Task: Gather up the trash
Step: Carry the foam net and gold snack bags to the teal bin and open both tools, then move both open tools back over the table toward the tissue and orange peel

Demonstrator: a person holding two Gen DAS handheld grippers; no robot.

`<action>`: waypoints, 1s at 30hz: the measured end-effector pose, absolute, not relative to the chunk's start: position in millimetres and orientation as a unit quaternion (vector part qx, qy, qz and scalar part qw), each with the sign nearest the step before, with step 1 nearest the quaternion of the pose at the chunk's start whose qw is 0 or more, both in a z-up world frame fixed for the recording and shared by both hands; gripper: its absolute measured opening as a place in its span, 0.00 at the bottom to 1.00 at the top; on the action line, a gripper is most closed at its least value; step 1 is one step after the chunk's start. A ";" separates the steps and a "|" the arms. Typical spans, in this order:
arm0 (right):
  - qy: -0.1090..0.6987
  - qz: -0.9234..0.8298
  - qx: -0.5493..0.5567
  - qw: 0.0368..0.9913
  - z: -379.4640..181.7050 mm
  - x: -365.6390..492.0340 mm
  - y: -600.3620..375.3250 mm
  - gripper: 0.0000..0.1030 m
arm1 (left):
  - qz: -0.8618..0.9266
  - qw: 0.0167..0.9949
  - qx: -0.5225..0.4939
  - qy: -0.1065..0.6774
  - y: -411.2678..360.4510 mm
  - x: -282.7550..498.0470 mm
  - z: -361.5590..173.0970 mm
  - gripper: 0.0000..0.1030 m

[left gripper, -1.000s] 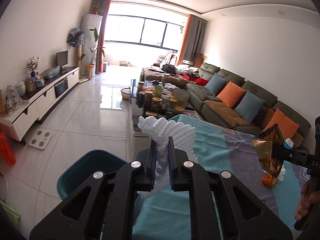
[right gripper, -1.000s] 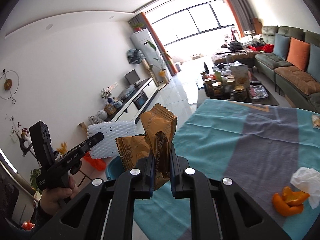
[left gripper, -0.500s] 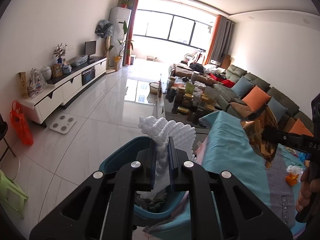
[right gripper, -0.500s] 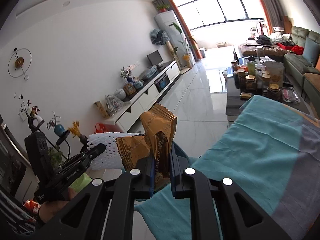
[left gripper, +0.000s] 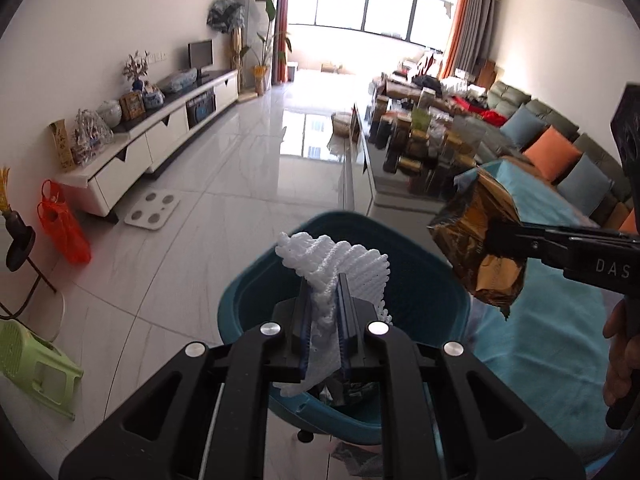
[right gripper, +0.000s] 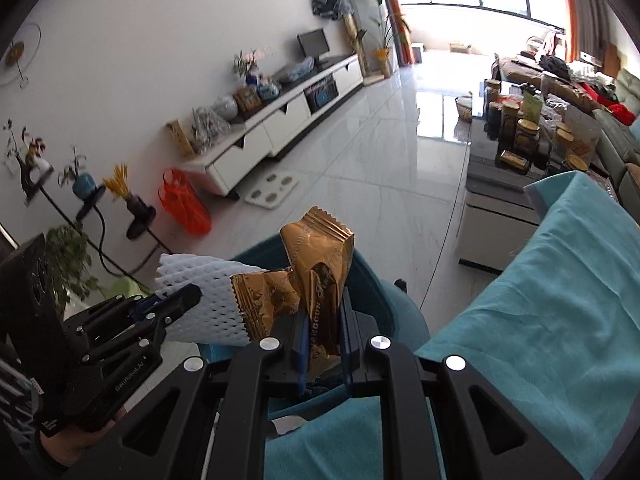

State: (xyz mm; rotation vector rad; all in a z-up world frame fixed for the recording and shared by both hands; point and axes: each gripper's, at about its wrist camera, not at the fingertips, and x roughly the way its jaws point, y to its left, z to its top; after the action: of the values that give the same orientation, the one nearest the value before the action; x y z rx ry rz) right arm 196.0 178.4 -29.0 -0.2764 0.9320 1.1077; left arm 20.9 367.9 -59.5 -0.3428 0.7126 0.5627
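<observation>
My left gripper [left gripper: 325,308] is shut on a white foam fruit net [left gripper: 334,264] and holds it over the teal trash bin [left gripper: 248,304]. The net also shows in the right wrist view [right gripper: 200,300]. My right gripper [right gripper: 323,332] is shut on a crumpled gold snack wrapper [right gripper: 320,268] and holds it above the bin's rim [right gripper: 376,292], at the table edge. From the left wrist view the wrapper [left gripper: 476,240] hangs just right of the bin. Some trash lies at the bottom of the bin [left gripper: 348,392].
A table with a teal and grey cloth [right gripper: 540,320] is on the right. A coffee table with several jars [left gripper: 416,148] stands beyond. A white TV cabinet [left gripper: 160,136], an orange bag [left gripper: 64,224], a scale [left gripper: 152,208] and a green stool [left gripper: 32,364] are on the left.
Both grippers have swung left and down from over the table to above the teal bin, each still holding its piece of trash.
</observation>
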 end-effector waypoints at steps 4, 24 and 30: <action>0.423 0.491 -0.191 0.737 -45.2 184.0 202.7 0.14 | 0.278 0.871 -0.160 0.372 373.2 45.0 -79.1 0.18; 0.429 0.476 -0.181 0.746 -49.6 191.6 201.4 0.55 | 0.320 0.853 -0.149 0.384 365.1 68.3 -94.9 0.67; 0.423 0.477 -0.162 0.754 -40.6 195.4 187.2 0.61 | 0.323 0.854 -0.143 0.383 359.9 64.8 -91.2 0.72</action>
State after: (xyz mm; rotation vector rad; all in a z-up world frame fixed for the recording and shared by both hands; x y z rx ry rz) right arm 195.4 187.2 -40.6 -0.3537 0.9221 1.0407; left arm 64.8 359.9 -91.2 -0.3000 0.8058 0.6797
